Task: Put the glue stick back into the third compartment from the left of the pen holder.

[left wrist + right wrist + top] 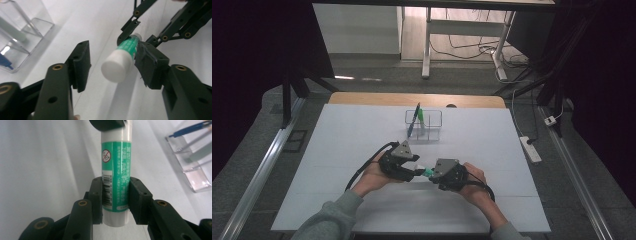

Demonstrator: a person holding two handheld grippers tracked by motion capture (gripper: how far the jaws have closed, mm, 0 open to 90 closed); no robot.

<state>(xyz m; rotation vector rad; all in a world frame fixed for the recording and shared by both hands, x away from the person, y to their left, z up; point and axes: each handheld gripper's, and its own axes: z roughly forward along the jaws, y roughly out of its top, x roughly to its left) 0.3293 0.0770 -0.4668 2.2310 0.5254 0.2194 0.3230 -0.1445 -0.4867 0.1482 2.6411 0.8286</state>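
Note:
A green-labelled glue stick (pixel 427 172) with a white cap hangs just above the white table between the two grippers. My right gripper (pixel 432 175) is shut on it; in the right gripper view its pads (pixel 96 200) press both sides of the green label (pixel 116 182). My left gripper (pixel 418 170) faces it from the left and stands open. In the left gripper view the white cap end (pixel 116 68) lies between my left gripper (pixel 113 62) jaws, close against the right pad and apart from the left one. The right gripper's black linkage (pixel 132 27) holds the far end.
A clear plastic organiser (pixel 437 131) stands at the table's far middle, holding a blue pen (pixel 414 121) and a green-capped item (pixel 421 115). White sheet (pixel 337 150) covers the table. A power strip (pixel 530 148) lies on the floor to the right.

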